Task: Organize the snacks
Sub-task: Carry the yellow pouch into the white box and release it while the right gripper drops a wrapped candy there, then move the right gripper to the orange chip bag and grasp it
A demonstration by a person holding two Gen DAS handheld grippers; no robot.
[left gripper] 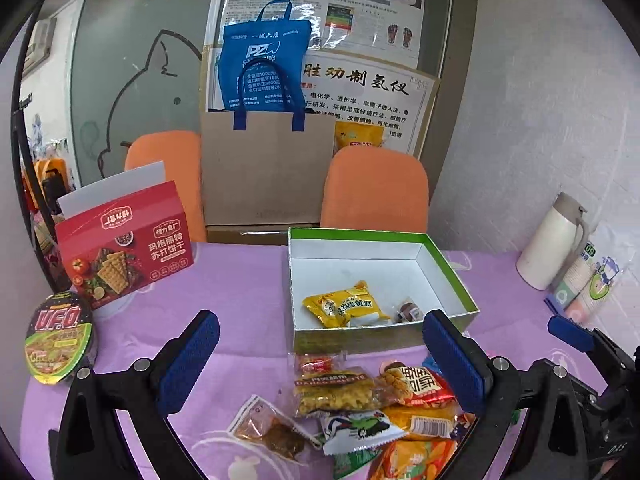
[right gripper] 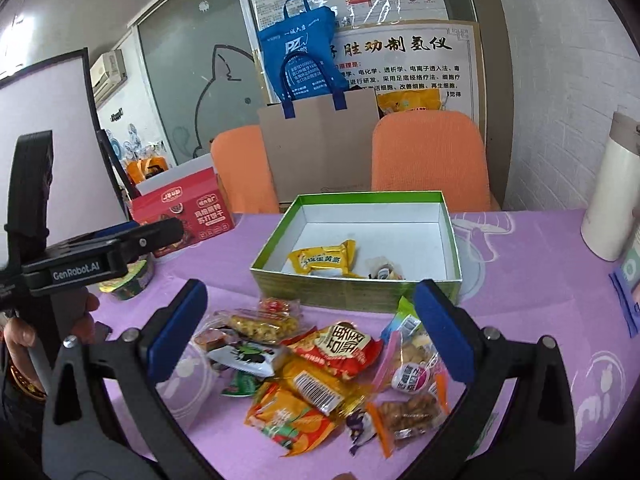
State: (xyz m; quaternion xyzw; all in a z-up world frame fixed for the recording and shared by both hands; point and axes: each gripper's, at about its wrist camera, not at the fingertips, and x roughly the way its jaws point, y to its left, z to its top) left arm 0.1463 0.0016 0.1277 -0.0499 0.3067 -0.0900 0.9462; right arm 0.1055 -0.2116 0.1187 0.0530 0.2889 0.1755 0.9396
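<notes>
Here both tongs, left [left gripper: 320, 364] and right [right gripper: 308, 328], hang spread above loose snacks [right gripper: 320, 368] fronting the box [right gripper: 352, 292].

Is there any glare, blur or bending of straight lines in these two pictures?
Left wrist view: glare on the wall poster; the green box is sharp, its edges bowed, and the corners are dark. Right wrist view: similar glare on the poster; the snack pile is sharp and evenly lit.
</notes>
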